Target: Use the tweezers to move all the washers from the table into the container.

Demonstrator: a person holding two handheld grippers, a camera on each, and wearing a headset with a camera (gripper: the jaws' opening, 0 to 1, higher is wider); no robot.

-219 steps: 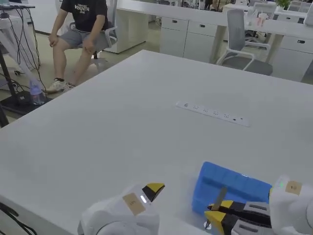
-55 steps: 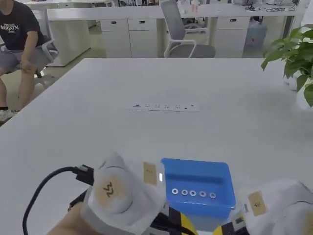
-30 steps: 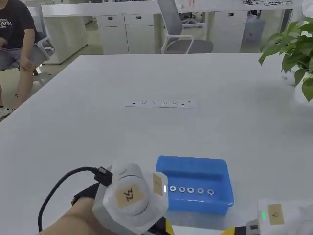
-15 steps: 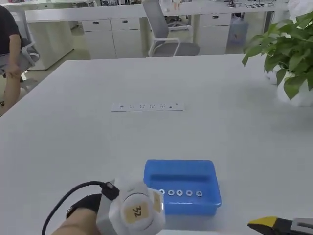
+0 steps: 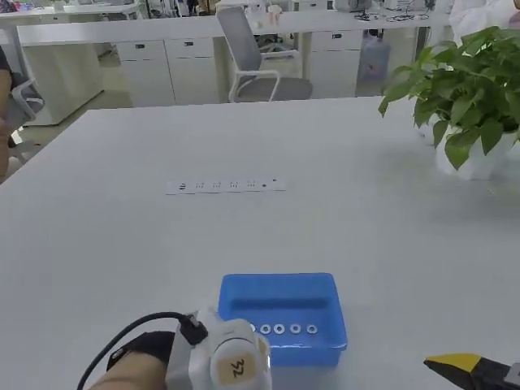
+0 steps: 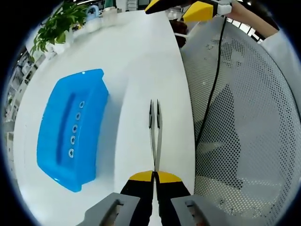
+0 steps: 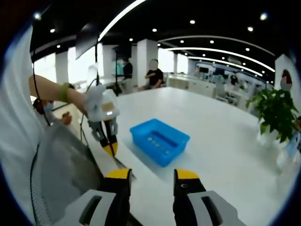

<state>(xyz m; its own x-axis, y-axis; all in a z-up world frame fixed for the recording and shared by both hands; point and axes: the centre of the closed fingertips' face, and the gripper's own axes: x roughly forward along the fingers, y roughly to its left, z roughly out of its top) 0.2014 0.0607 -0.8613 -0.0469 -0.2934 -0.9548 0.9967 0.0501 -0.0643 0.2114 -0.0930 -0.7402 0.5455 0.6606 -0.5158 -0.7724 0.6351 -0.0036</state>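
A blue container (image 5: 280, 313) sits on the white table near its front edge, with a row of several washers (image 5: 280, 329) on its floor. The left gripper's white body (image 5: 231, 361) is just left of and in front of it. In the left gripper view my left gripper (image 6: 154, 175) is shut on slim metal tweezers (image 6: 154, 127), whose tips point along the table edge beside the container (image 6: 70, 127). My right gripper (image 7: 153, 175) stands open with nothing between its jaws, facing the container (image 7: 160, 140) and the left gripper (image 7: 106, 129). A yellow jaw tip of the right gripper (image 5: 455, 363) shows at the bottom right.
A white power strip (image 5: 226, 186) lies mid-table. A potted plant (image 5: 463, 89) stands at the table's right. An office chair (image 5: 252, 65) and desks are beyond the far edge. A mesh chair back (image 6: 244, 117) is close to the table's front edge.
The head camera has panned right, bringing the plant into view. The right gripper has drawn back to the bottom right corner. The left gripper sits lower in the picture.
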